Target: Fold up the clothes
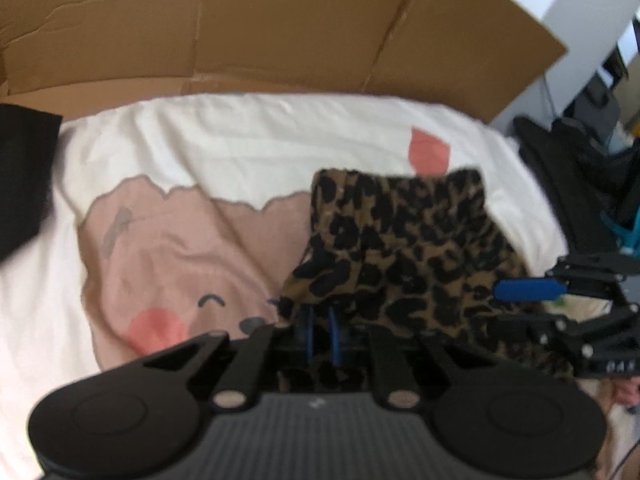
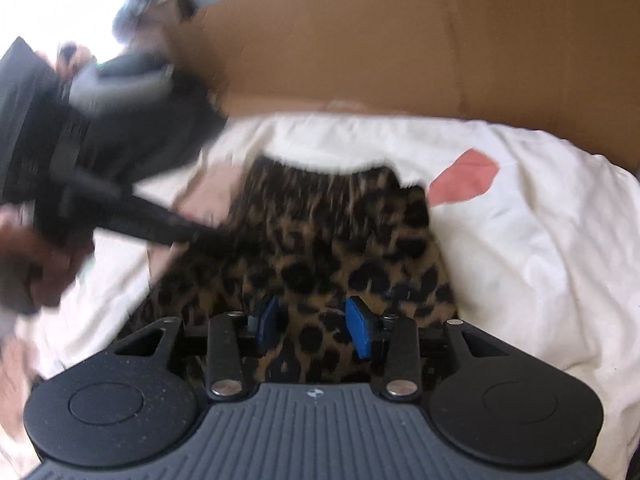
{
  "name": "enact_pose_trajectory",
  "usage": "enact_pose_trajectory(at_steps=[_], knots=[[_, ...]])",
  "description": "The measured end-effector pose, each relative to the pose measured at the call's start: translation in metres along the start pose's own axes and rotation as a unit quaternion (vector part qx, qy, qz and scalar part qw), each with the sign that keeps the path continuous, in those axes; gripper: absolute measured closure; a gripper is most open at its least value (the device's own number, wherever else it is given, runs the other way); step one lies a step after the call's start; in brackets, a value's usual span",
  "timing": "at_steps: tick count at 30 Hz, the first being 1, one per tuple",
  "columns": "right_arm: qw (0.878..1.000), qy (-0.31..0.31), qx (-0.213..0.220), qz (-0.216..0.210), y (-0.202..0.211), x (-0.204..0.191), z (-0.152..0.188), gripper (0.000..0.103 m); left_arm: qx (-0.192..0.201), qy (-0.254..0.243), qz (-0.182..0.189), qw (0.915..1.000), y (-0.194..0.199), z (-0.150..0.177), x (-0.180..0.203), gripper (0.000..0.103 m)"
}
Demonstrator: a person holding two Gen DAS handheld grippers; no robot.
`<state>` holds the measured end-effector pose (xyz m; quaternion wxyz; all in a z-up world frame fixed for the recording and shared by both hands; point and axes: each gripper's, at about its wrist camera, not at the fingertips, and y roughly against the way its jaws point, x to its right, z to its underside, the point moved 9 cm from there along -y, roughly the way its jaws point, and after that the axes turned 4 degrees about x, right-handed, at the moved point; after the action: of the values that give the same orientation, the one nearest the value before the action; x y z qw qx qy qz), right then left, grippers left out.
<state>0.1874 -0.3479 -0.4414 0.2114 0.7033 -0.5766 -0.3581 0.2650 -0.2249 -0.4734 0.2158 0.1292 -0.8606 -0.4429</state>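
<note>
The left gripper [image 1: 322,330] is pinching the near edge of the leopard-print garment [image 1: 404,248], anchoring it on the white bedsheet [image 1: 248,132]. The right gripper [image 2: 316,322] is hanging with jaws apart over the cloth, gripping nothing, probably freed to take a new hold.

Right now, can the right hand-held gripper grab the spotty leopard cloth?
Probably yes: the right hand-held gripper stands open with the leopard cloth directly between and ahead of its fingers, nothing blocking.

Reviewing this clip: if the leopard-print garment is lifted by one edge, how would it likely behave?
The leopard-print garment would probably drape and sag: it already bunches in soft folds where the left gripper pinches it. It looks thin, so likely light. On the white bedsheet it would probably drag and wrinkle rather than slide flat.
</note>
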Motion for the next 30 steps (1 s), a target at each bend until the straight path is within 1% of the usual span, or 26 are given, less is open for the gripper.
enact_pose_trajectory(at_steps=[3, 6, 9, 11, 14, 17, 19, 22, 26, 27, 28, 29, 30], knots=[[0.999, 0.036, -0.02, 0.013, -0.008, 0.001, 0.016, 0.057, -0.001, -0.005, -0.003, 1.0, -0.006, 0.001, -0.001, 0.093], [0.997, 0.059, -0.024, 0.046, -0.003, 0.013, 0.023, 0.057, 0.0, -0.002, -0.003, 1.0, -0.003, -0.001, -0.002, 0.093], [0.997, 0.043, -0.027, 0.064, 0.007, 0.028, 0.027, 0.058, 0.007, -0.002, -0.004, 1.0, 0.011, 0.0, 0.001, 0.093], [0.995, 0.032, -0.031, 0.086, 0.013, 0.035, 0.026, 0.059, 0.011, 0.0, -0.002, 0.9999, 0.022, 0.0, 0.005, 0.093], [0.997, 0.004, -0.018, 0.081, 0.029, 0.034, 0.022, 0.058, 0.017, -0.001, 0.012, 0.9998, 0.041, 0.006, 0.019, 0.093], [0.999, -0.009, 0.002, 0.052, 0.047, 0.022, 0.021, 0.058, 0.021, -0.005, 0.028, 0.9994, 0.056, 0.019, 0.039, 0.092], [0.999, -0.01, 0.005, 0.039, 0.051, 0.011, 0.022, 0.058, 0.02, -0.006, 0.039, 0.999, 0.064, 0.029, 0.052, 0.092], [1.0, -0.006, -0.002, 0.018, 0.049, -0.009, 0.032, 0.058, 0.011, 0.002, 0.05, 0.9987, 0.065, 0.047, 0.066, 0.091], [1.0, 0.008, -0.024, 0.006, 0.034, -0.03, 0.045, 0.059, 0.005, 0.006, 0.034, 0.9994, 0.053, 0.065, 0.066, 0.089], [0.999, 0.012, -0.03, 0.004, 0.03, -0.033, 0.048, 0.059, 0.003, 0.003, 0.02, 0.9998, 0.048, 0.069, 0.062, 0.089], [0.999, 0.014, -0.038, 0.011, 0.025, -0.031, 0.053, 0.059, 0.0, -0.001, 0.007, 1.0, 0.044, 0.073, 0.058, 0.089], [0.999, 0.009, -0.043, 0.017, 0.022, -0.028, 0.057, 0.06, -0.005, 0.009, 0.001, 0.9999, 0.041, 0.077, 0.053, 0.09], [0.999, 0.0, -0.046, 0.02, 0.022, -0.022, 0.061, 0.062, -0.007, 0.023, 0.004, 0.9997, 0.039, 0.08, 0.048, 0.09]])
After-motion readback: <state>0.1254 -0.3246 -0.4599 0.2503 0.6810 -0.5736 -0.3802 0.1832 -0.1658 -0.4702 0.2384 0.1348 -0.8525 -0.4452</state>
